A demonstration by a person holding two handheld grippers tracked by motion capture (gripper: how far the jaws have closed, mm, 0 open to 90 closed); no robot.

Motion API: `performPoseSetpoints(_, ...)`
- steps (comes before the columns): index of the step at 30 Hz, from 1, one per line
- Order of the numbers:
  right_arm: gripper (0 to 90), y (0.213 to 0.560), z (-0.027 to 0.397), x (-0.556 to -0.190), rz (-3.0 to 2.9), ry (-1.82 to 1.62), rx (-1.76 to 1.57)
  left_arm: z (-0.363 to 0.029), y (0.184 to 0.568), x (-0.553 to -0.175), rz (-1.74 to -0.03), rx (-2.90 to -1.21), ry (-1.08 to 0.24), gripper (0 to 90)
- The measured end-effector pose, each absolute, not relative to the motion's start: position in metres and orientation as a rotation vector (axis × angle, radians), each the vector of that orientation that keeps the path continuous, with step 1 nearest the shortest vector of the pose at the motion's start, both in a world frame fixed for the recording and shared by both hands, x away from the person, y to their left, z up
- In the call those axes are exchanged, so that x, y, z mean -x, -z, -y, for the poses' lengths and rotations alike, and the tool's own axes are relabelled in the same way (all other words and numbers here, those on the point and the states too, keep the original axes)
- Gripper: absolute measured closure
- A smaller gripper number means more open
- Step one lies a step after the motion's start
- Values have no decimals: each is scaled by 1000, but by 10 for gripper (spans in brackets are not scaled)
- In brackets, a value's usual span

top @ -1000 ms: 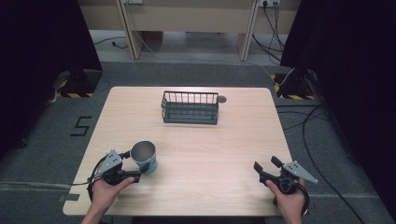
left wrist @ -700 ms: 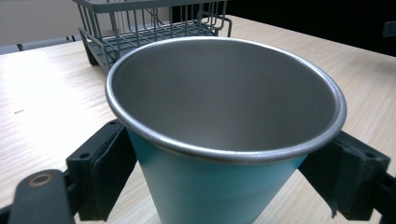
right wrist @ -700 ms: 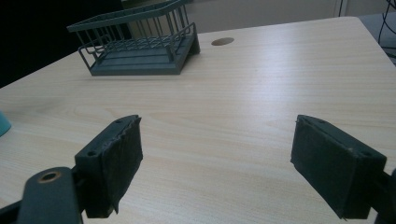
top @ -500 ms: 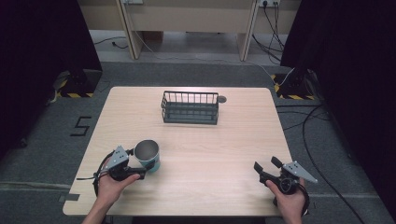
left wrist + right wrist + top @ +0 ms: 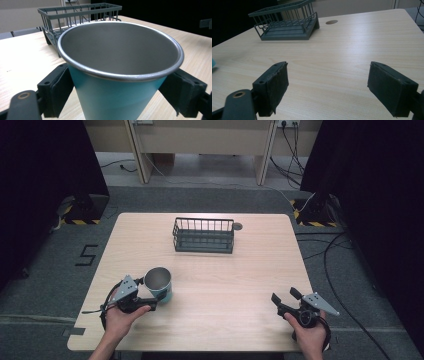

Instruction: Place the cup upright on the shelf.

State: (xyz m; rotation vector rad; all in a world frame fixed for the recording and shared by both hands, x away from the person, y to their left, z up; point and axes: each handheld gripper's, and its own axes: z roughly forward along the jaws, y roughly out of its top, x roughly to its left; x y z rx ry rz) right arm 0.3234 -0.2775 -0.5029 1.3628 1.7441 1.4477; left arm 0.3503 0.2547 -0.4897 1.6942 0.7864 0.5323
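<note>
The cup (image 5: 160, 284), teal outside and steel inside, stands upright near the table's (image 5: 240, 285) front left, well apart from the wire rack (image 5: 204, 236) farther back. The left gripper (image 5: 152, 301) grasps it, a jaw pressed against each side. The right gripper (image 5: 283, 297) rests at the front right, jaws spread with nothing between them.

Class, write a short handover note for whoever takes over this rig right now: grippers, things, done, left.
Left gripper: jaws on either side of the teal cup, near the table's front left; whether they grip is unclear.
Right gripper: open, holding nothing, front right.
Wire basket: far centre, holding nothing.
Done: cup reached.
Left: likely lifting the cup and placing it in the basket.
</note>
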Motion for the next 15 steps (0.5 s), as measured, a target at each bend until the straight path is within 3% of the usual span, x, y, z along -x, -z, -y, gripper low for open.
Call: performPoseSetpoints(15, 196, 502, 275, -326, -1751, -1460, -1335, -258, 466, -361, -776, -1624, -585, 150)
